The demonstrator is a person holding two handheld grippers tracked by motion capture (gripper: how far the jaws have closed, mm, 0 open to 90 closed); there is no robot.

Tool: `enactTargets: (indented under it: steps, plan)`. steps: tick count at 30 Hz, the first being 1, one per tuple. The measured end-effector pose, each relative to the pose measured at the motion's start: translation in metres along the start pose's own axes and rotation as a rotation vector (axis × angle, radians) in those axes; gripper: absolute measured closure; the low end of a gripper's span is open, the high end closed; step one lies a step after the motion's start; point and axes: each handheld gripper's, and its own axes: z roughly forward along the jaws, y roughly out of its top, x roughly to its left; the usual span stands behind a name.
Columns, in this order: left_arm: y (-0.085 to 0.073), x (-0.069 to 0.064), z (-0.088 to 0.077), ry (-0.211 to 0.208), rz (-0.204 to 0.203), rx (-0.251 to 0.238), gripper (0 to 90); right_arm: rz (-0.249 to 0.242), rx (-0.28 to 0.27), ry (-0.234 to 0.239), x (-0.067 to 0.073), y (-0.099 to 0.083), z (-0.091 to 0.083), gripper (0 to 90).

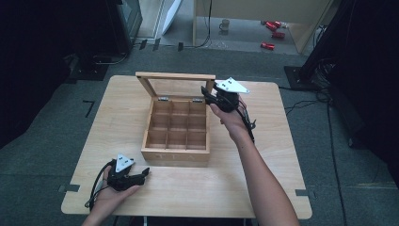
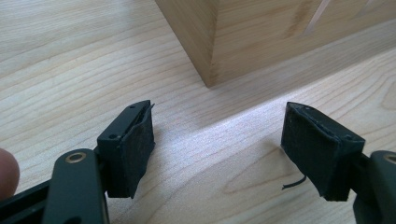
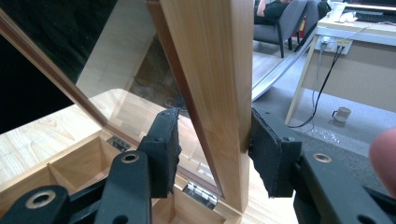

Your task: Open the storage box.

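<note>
I see a light wooden table (image 1: 263, 188) with rounded corners, standing on a grey carpeted floor (image 1: 47, 155). Small notches are cut into its left and right edges near the front. A wooden box (image 1: 175, 154) sits directly on it, a little behind the middle, its inside split into a grid of open compartments and its glass-paned lid (image 1: 175, 76) raised at the back on two hinges. In the left gripper view the box's near corner (image 2: 212, 56) meets the grain of the tabletop (image 2: 60, 60) squarely. My left hand-held gripper (image 1: 141, 176) rests low at the front left of the table, beside the box.
</note>
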Motion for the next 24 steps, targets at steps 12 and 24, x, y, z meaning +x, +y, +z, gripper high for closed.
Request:
enactTargets:
  steps: [12, 24]
  plan:
    - [0.000, 0.000, 0.000, -0.007, 0.010, 0.002, 26.1, 0.009, 0.015, -0.017, -0.006, -0.004, 0.015, 55.5]
    - [0.000, -0.001, 0.000, -0.006, 0.005, 0.003, 26.1, 0.050, 0.026, -0.041, -0.014, -0.011, 0.034, 56.9]
